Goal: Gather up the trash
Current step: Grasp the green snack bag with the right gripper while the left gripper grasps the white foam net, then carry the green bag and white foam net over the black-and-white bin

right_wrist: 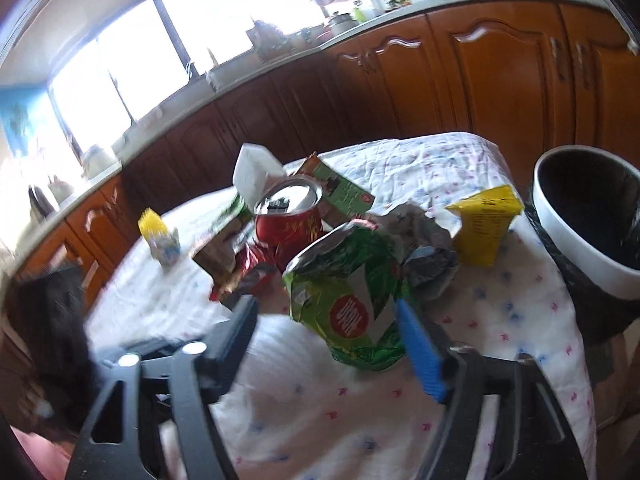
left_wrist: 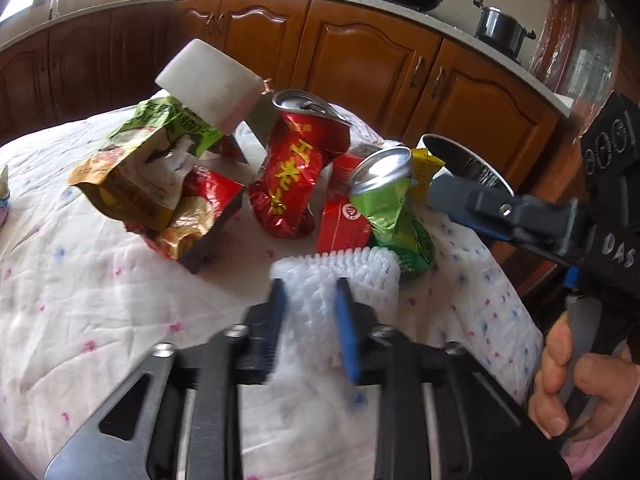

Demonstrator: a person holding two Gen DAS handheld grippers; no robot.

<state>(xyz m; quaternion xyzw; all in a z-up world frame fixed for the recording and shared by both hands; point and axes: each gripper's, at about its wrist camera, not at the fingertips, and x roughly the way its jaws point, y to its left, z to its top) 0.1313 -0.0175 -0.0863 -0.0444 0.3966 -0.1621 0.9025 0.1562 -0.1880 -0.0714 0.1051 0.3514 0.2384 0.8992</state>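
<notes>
Blur smears the right wrist view, worst along its left edge, where a dark mass cannot be identified. Left gripper (left_wrist: 308, 292) has its fingers clenched on a white foam net sleeve (left_wrist: 344, 276) lying on the cloth-covered worktop (left_wrist: 80, 300); the sleeve's near end is hidden behind the fingers. Right gripper (right_wrist: 324, 316) has fingers spread wide, pads clear of everything, with a crushed green can (right_wrist: 348, 288) standing between the tips; whether they touch it cannot be told. From the left wrist, the right gripper is cut off by the frame edge, with "DAS" readable on its body and a hand (left_wrist: 576, 384) partly shown on the handle. Trash sits clustered mid-worktop: crushed red can (left_wrist: 296, 168) with yellow Chinese characters, red carton (left_wrist: 340, 216) half hidden behind the green can, snack bags (left_wrist: 148, 176) with print too small to read, white foam block (left_wrist: 212, 84), yellow packet (right_wrist: 484, 224) with unreadable black text. Black-lined bin (right_wrist: 580, 248) stands beside the worktop's edge, cut off at the frame.
</notes>
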